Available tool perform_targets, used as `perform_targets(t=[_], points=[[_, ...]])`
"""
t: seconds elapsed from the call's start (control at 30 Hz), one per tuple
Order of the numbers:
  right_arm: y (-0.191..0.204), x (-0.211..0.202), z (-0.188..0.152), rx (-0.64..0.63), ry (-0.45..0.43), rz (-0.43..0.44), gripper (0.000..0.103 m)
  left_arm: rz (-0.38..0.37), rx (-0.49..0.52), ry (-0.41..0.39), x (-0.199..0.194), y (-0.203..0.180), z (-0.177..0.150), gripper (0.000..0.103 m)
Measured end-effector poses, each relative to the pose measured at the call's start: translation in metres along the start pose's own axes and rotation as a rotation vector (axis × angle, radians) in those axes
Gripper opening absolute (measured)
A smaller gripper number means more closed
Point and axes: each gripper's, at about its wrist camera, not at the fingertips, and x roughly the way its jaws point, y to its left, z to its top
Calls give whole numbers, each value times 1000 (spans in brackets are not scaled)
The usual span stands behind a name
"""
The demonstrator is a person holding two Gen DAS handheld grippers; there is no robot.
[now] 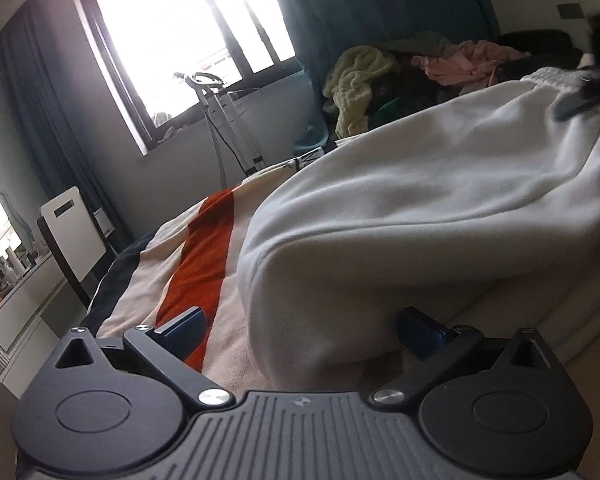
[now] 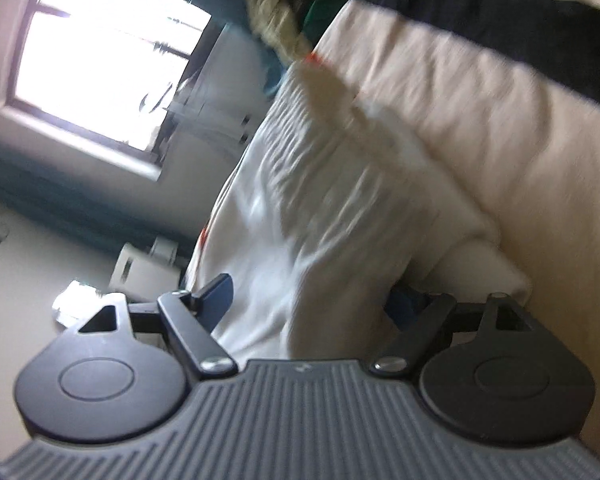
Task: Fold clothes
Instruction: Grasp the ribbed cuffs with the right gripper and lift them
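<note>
A white sweatshirt-like garment (image 1: 420, 200) lies bunched on the striped bed cover (image 1: 196, 264). In the left wrist view my left gripper (image 1: 304, 330) is open. A fold of the garment bulges between its blue pads (image 1: 186, 330); the left one stands clear of the cloth. My right gripper (image 1: 588, 84) shows blurred at the far upper right, at the garment's ribbed hem (image 1: 552, 76). In the right wrist view, which is blurred and tilted, my right gripper (image 2: 312, 300) is closed part-way on a thick bunch of the white garment (image 2: 300, 220), with cloth filling the gap.
A heap of other clothes, pale yellow (image 1: 356, 84), pink (image 1: 472, 62) and dark, sits at the far side of the bed. A bright window (image 1: 180, 40), a metal stand (image 1: 228, 128), a white appliance (image 1: 74, 236) and a cluttered desk (image 1: 8, 280) lie to the left.
</note>
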Motion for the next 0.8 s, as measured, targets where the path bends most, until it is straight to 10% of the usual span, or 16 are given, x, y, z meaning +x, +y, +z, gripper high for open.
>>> perform_targets(t=[0.1, 0.33, 0.8], points=[[11, -20, 3, -60, -211, -56, 70, 0, -37, 11, 0, 6, -2, 103], [12, 10, 9, -105, -107, -146, 70, -10, -44, 8, -13, 9, -5, 102], [6, 11, -5, -33, -12, -12, 70, -51, -157, 1, -27, 26, -7, 102]])
